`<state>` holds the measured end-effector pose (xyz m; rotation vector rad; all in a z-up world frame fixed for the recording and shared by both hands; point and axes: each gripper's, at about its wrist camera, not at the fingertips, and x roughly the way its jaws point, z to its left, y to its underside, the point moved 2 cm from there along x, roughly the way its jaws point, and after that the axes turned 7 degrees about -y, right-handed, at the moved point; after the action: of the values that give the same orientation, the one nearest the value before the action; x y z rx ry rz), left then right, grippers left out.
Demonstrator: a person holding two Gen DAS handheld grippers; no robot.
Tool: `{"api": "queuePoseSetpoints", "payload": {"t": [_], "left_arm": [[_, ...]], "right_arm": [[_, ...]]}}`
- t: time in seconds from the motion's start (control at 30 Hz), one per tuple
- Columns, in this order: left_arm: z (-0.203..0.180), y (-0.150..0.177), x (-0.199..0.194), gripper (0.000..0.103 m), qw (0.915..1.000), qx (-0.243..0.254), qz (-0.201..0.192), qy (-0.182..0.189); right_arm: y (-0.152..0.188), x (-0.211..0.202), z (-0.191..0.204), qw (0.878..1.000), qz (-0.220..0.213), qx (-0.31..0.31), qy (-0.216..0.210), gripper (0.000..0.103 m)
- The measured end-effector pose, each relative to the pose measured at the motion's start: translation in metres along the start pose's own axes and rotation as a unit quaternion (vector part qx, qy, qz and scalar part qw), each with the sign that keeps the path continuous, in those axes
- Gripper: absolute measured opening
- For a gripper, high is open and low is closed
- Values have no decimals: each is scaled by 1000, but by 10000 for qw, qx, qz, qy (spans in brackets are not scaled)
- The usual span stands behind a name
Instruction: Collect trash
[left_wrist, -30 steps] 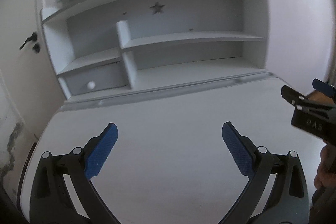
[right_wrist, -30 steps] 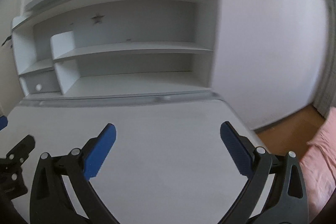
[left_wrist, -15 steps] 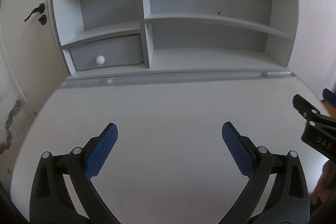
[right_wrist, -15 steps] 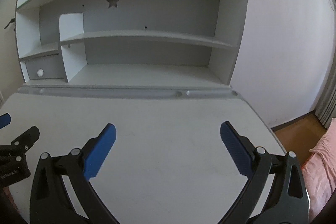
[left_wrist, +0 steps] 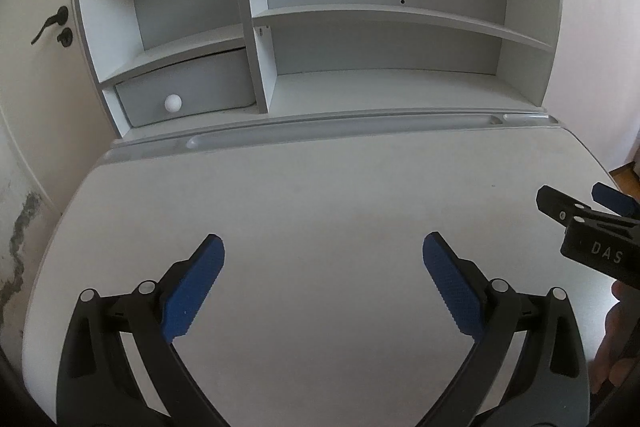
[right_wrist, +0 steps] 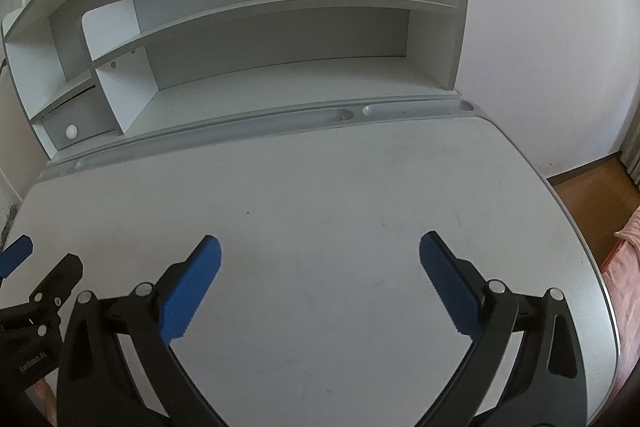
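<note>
No trash shows in either view. My left gripper (left_wrist: pixel 323 267) hangs open over the white desk top (left_wrist: pixel 320 195), its blue pads wide apart with nothing between them. My right gripper (right_wrist: pixel 320 267) is open as well, above the right half of the same desk top (right_wrist: pixel 340 195), and holds nothing. In the left wrist view the right gripper (left_wrist: pixel 580 223) shows at the far right edge, with part of a hand below it. The left gripper (right_wrist: pixel 36 279) shows at the far left edge of the right wrist view.
A white hutch with shelves (left_wrist: pixel 384 15) stands along the back of the desk, with a small drawer and round knob (left_wrist: pixel 173 103) at its lower left. A pen groove (right_wrist: pixel 304 117) runs along the desk's back edge. Wooden floor (right_wrist: pixel 588 199) and pink fabric (right_wrist: pixel 624 267) lie right.
Both cameras have tilted down and come nearer the desk, so the hutch sits higher and larger in view. Both grippers stay open with nothing in them.
</note>
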<state>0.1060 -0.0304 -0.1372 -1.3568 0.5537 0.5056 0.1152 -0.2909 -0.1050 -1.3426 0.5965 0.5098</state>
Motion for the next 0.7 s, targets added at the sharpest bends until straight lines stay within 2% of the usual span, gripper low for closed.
{"api": "queuePoseSetpoints", "payload": {"t": [0.3,0.43,0.7], "left_arm": [[-3,0,1,96,10000,44,35,79],[0,0,0,96,10000,-6,19,-11],[12,-5,-6,96,9958,-528,-234,707]], "right_arm": [[-2,1,0,10000,1,17,-38,96],[-2,1,1,10000,30,-8,-20,96],[0,1,-1,10000,33,52,14,96]]}}
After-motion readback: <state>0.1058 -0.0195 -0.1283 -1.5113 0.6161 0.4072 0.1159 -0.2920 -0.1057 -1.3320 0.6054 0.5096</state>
